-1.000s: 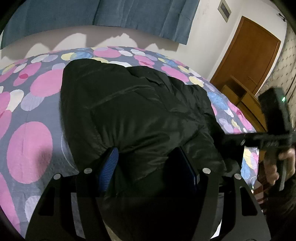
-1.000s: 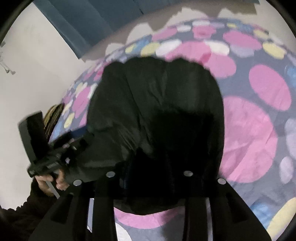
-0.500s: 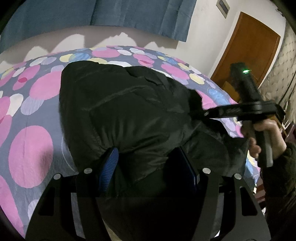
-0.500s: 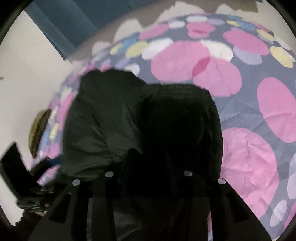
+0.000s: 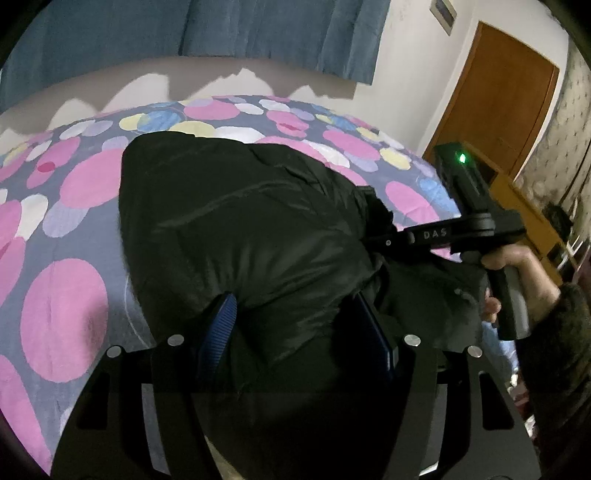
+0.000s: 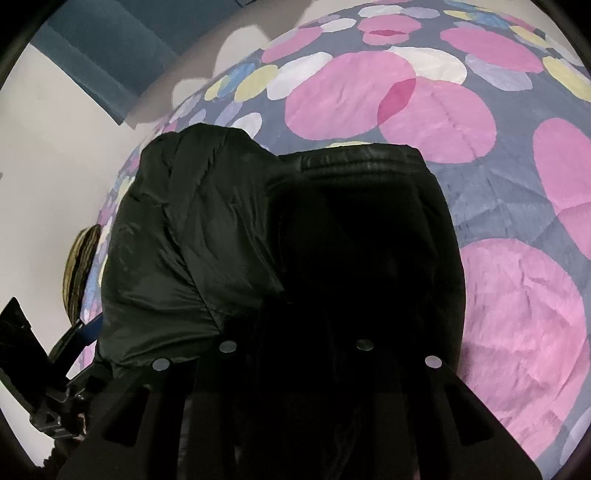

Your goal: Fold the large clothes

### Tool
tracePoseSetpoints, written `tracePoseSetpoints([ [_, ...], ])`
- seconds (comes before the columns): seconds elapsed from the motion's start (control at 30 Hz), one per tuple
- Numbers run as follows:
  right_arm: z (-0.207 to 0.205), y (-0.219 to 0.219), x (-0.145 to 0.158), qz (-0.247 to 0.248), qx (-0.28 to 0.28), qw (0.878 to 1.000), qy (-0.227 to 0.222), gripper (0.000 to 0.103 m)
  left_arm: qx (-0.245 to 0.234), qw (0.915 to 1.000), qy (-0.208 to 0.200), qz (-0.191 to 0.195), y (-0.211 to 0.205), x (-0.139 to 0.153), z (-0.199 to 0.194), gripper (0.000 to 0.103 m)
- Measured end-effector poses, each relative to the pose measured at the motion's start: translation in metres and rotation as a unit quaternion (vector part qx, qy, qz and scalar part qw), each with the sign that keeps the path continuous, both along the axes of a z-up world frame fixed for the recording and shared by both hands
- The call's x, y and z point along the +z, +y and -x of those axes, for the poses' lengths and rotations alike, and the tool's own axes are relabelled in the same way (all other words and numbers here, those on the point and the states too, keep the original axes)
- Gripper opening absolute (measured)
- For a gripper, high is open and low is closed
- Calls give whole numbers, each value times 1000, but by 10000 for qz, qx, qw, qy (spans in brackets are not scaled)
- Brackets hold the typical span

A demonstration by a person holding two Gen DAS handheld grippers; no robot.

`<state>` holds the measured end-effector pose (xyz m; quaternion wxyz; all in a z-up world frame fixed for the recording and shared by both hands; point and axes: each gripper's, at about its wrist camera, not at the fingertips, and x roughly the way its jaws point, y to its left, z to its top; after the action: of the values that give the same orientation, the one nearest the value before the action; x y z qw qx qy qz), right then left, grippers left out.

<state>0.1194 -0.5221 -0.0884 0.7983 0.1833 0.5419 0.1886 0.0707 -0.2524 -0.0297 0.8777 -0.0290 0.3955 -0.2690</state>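
Black padded jacket (image 5: pixel 236 236): bulky, glossy, heaped on the bed (image 5: pixel 62 288) over a bedspread of grey ground with pink, white, yellow and blue circles; near edge bunched toward both cameras; in the right wrist view a ribbed cuff or hem band (image 6: pixel 354 162) lies across the top of the dark fold, with a shinier quilted part to its left.

Left gripper (image 5: pixel 291 325): blue-padded fingers (image 5: pixel 218 328) stand apart with a thick roll of the jacket filling the gap between them and pressing against both; clamped on the jacket.

Right gripper (image 5: pixel 373 221): seen from the left wrist view as a black handle with a green light, gripped by a hand (image 5: pixel 517 273) in a dark sleeve; its tips are buried in the jacket's far right folds; jaws have just been closing with fabric between them; whether the pads press on it cannot be told, its own view being too dark.

Surroundings: blue curtain (image 5: pixel 207 29); white wall; brown wooden door (image 5: pixel 506 92); wooden furniture beside the bed at right.
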Motion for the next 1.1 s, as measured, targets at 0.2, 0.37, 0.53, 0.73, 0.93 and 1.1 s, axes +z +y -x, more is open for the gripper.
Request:
tracePoseSetpoints([
  [0.2,6,-5,1,-190,-74,9997,-111,26,491,9957,-19,789,49,2,14,69],
  [0.37,13,-8,5,-305,-135,9991,-257,31,783,9841,592,1483,84,-29,8,78],
  [0.53,31,-9,25,-217,-186,9976,-626,65,722,9800,654,1736,86,-38,4,86],
  [0.73,55,-31,36,232,-584,9944,-850,85,557,9799,669,1795,76,-40,-1,94],
  [0.93,47,-40,2,-60,-561,9976,-404,93,555,9809,702,1727,68,-43,-6,99],
  [1.1,40,-42,-25,-547,-568,9967,-193,99,542,9800,871,1706,66,-47,-12,100],
])
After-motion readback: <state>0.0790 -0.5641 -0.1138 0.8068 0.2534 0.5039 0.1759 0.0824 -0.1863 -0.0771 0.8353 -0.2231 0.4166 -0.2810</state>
